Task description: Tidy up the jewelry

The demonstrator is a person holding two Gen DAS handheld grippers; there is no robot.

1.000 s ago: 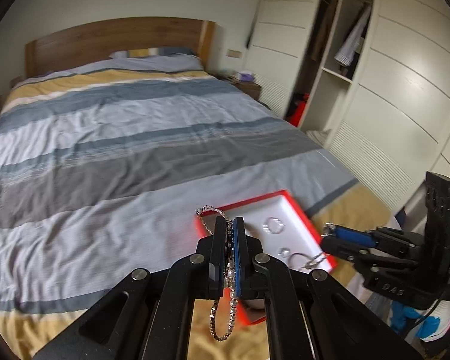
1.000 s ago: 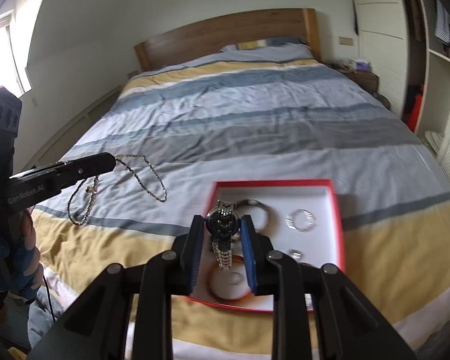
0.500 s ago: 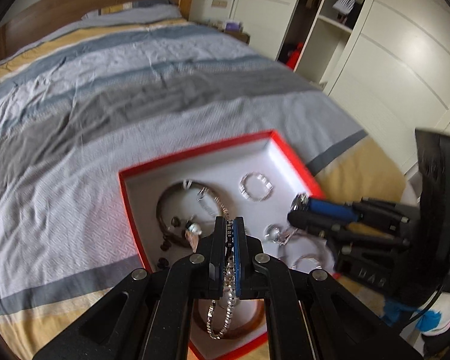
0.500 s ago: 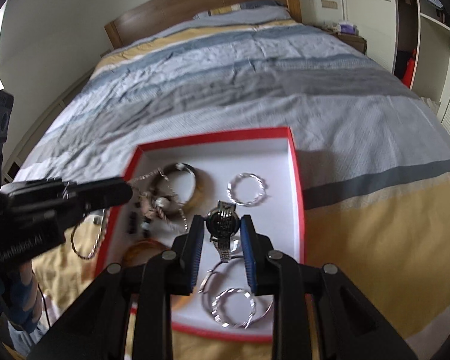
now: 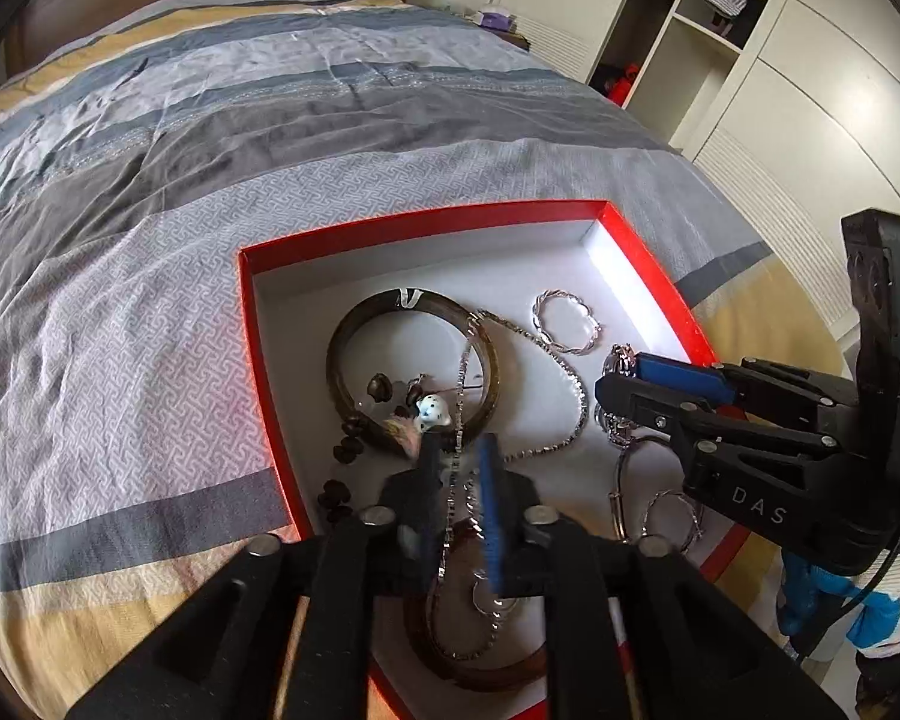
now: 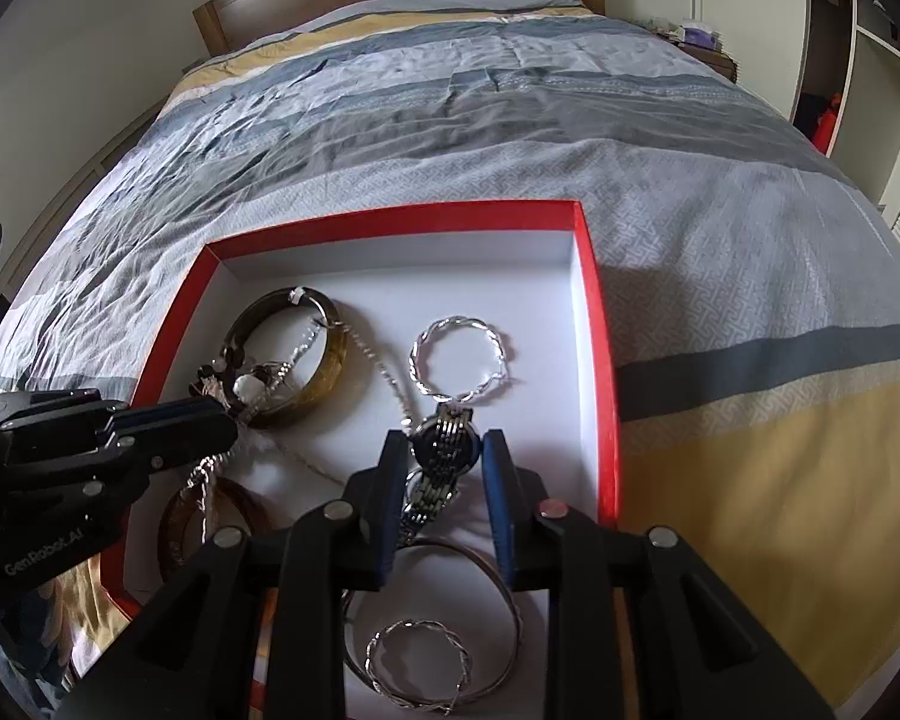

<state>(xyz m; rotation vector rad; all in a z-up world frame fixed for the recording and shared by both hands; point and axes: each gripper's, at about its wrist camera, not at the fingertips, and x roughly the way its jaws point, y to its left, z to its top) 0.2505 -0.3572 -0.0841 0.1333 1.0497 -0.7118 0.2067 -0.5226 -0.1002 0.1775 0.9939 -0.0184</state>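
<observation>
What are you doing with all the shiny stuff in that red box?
Putting jewelry away. The left gripper has its fingers open around a silver chain that trails into the red box on the bed. The right gripper has a wristwatch between its fingers, low over the box. Bangles and rings already lie inside.

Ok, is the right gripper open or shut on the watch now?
Open. In the right wrist view the right gripper shows gaps between its blue pads and the watch, which lies inside the red box.
</observation>
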